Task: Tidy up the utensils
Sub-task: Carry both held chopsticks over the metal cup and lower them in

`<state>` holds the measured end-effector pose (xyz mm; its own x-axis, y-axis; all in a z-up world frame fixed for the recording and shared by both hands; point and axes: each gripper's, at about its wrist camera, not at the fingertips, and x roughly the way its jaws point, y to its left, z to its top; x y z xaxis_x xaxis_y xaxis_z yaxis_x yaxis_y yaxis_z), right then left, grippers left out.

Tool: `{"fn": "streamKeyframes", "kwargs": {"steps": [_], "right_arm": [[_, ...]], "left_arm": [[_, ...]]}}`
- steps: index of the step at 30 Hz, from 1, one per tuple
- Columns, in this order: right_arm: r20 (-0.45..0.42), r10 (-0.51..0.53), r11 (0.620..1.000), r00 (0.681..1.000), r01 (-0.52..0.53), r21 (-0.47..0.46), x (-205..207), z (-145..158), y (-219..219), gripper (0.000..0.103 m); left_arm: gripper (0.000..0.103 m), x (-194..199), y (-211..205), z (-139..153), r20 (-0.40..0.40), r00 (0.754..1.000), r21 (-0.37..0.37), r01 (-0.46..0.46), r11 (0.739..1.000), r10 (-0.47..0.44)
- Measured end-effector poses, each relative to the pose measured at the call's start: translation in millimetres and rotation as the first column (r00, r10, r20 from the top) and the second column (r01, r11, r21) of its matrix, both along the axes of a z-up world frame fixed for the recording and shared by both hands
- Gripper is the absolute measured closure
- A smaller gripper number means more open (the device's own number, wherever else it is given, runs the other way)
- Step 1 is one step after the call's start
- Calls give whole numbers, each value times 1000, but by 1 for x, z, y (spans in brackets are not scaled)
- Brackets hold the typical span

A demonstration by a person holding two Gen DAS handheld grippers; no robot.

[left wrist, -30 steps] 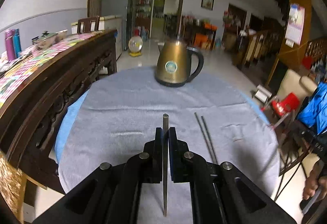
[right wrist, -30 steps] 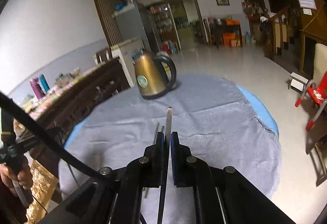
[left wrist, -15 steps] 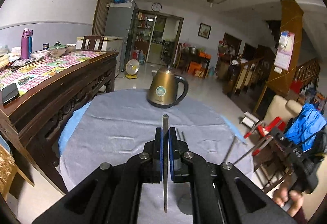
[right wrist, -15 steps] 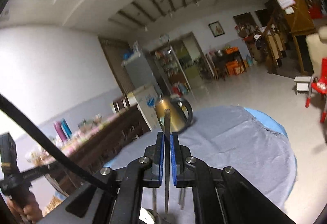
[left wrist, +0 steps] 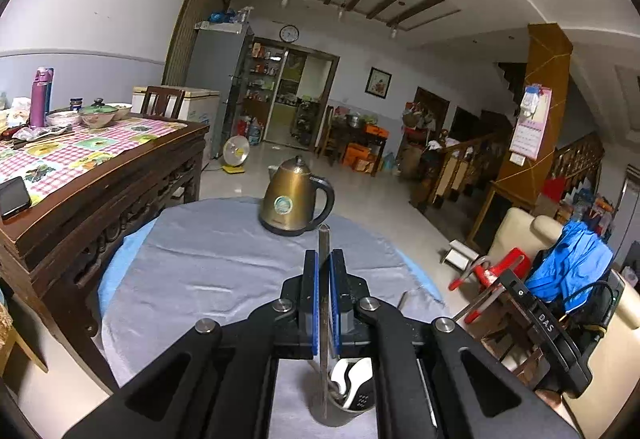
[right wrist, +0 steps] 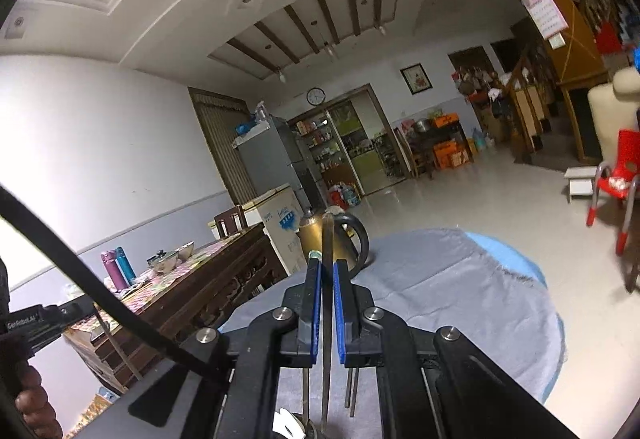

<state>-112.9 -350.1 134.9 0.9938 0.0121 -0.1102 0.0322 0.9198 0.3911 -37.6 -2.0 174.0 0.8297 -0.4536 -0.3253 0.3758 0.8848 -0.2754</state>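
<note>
Chopsticks are going into the holder cup [left wrist: 345, 399] on the grey-clothed bench [left wrist: 208, 271]. The left gripper [left wrist: 323, 291] is pinching one steel chopstick [left wrist: 323, 239] upright, its lower end dipping into the cup beside a white spoon [left wrist: 352, 379]. The right gripper [right wrist: 327, 299] is clamping another chopstick [right wrist: 328, 235], tip reaching toward the cup's rim. Next, I judge, the jaws need easing apart. Most of the cup is being hidden by both grippers.

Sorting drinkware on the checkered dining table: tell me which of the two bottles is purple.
The purple bottle stands left of the blue bottle, nearer the wall.
</note>
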Motion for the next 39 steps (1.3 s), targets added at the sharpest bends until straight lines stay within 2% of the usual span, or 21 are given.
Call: {"fn": "streamKeyframes", "kwargs": {"steps": [5, 10, 13, 21, 33, 39], "right_arm": [[47, 18, 1000, 999, -18, 4, -17, 16, 5, 96], [48, 46, 999, 998, -46, 5, -18, 16, 15, 96], [26, 60, 998, 998, -60, -16, -15, 10, 24, 96], [-43, 99, 990, 994, -103, -93, -5, -8, 49, 96], [-94, 133, 972, 987, -148, -181, -7, -21, 76, 96], [-146, 127, 970, 981, -153, -188, 2, -29, 82, 96]], "left_arm": [[98, -4, -10, 7, 23, 1000, -19, 17, 1000, -16], [98, -4, -19, 4, 34, 999, -31, 6, 999, -5], [98, -3, -26, -3, 39, 999, -18, -13, 1000, 14], [98, 4, -33, -30, -40, 999, -12, -17, 1000, 16], [98, -11, -39, -28, -35, 999, 3, 3, 1000, -3], [98, -8, -37, -36, -60, 998, 24, 2, 1000, -1]]}}
